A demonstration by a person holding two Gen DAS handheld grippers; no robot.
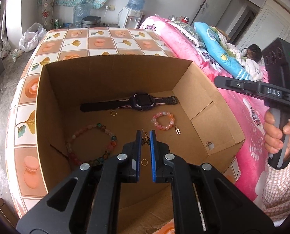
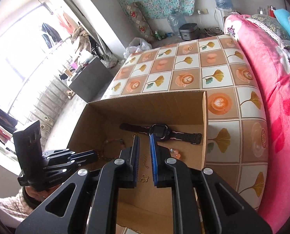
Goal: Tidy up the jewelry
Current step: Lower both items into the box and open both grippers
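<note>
An open cardboard box [image 1: 109,72] stands on the tiled table [image 1: 98,39]. On its floor lie a black watch [image 1: 141,102], a pink bead bracelet with a charm [image 1: 163,120], a multicoloured bead bracelet [image 1: 92,144], two small gold rings [image 1: 113,113] [image 1: 144,162] and a butterfly pendant chain [image 1: 145,140]. My left gripper [image 1: 145,134] is open, hovering over the butterfly chain, holding nothing. My right gripper [image 2: 144,138] is open above the box, with the watch [image 2: 160,132] and the butterfly chain [image 2: 145,177] beneath it. The box wall [image 2: 145,105] hides part of the bracelets.
A pink flowered blanket [image 1: 193,50] covers the bed right of the table; a person lies further back on it [image 1: 252,56]. A water dispenser [image 1: 132,15] and a rice cooker [image 1: 90,21] stand by the far wall. A plastic bag [image 1: 30,37] lies on the floor.
</note>
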